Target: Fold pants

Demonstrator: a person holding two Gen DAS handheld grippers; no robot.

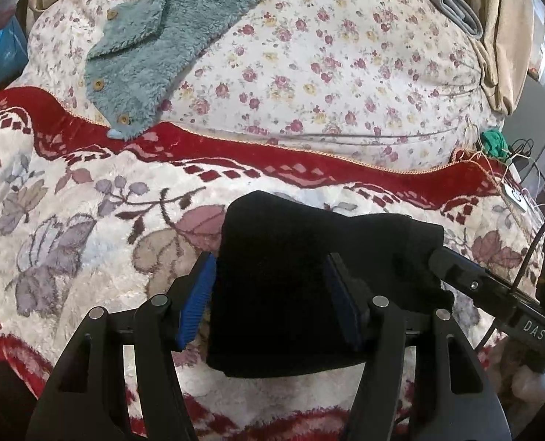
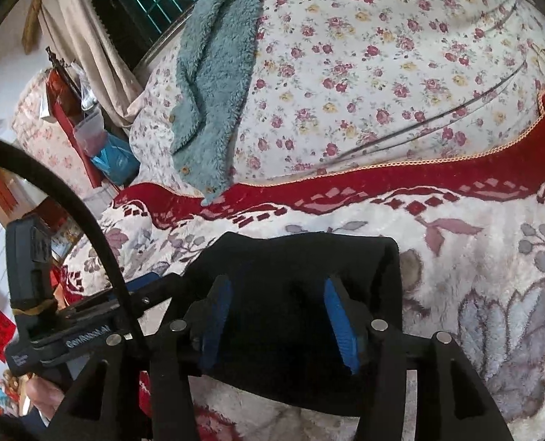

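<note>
The black pants [image 1: 291, 275] lie folded into a compact bundle on the plush blanket [image 1: 70, 220]. My left gripper [image 1: 269, 297] is open, its blue pads [image 1: 195, 301] standing either side of the bundle's left part. My right gripper [image 2: 280, 323] is open too, with the pants [image 2: 291, 268] between and under its blue pads [image 2: 340, 323]. The right gripper also shows in the left wrist view [image 1: 493, 290], reaching onto the bundle's right end. The left gripper shows at the left of the right wrist view [image 2: 88, 330].
A teal fleece garment [image 1: 155, 36] with wooden buttons lies on the floral quilt [image 1: 346, 73] behind the red blanket border [image 1: 272, 154]. Beige curtains [image 1: 500, 36] hang at the far right. A cluttered bedside area [image 2: 70, 110] lies left of the bed.
</note>
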